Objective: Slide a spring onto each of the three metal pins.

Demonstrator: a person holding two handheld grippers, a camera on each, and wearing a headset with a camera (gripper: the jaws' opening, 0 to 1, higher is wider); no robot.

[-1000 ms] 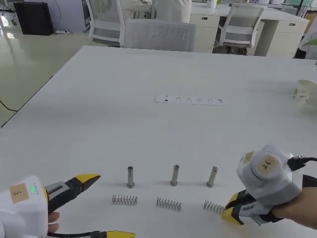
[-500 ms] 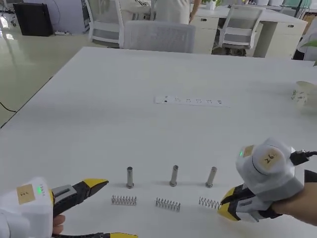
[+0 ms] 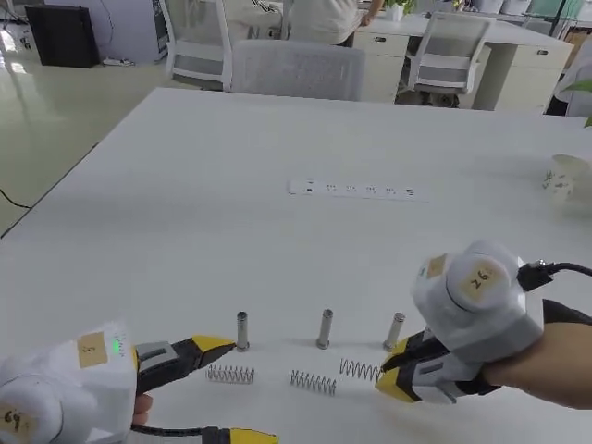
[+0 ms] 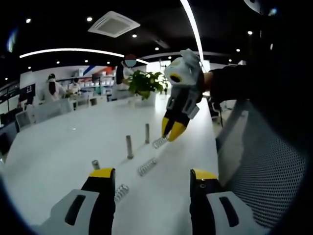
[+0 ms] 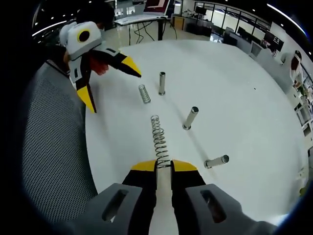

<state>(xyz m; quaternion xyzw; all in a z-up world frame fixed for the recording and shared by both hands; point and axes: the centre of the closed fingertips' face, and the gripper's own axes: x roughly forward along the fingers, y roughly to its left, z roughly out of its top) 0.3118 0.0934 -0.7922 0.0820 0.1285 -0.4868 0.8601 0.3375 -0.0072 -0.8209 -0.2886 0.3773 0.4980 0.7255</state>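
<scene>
1. The right tool [image 5: 164, 164] was pressed together on one end of a spring [image 5: 157, 133], a thin grey wire coil that jutted straight out past the yellow tips.
2. That spring sat just in front of the gap between the middle pin [image 3: 325, 328] and the right pin [image 3: 395, 330].
3. The left pin [image 3: 242, 330] stood like the other two, each a short grey metal post.
4. A left spring [image 3: 230, 374] and a middle spring [image 3: 314, 381] lay flat on the counter [image 3: 277, 250].
5. The left tool [image 4: 152, 172] was spread wide, holding nothing, near the left spring.
6. The counter was plain white, with a power strip [image 3: 356, 189] farther back and a cup [image 3: 564, 174] near its right edge.
7. Mesh office chairs [image 3: 296, 67] and pale desks [image 3: 518, 46] stood beyond, on a glossy floor [image 3: 55, 102].
</scene>
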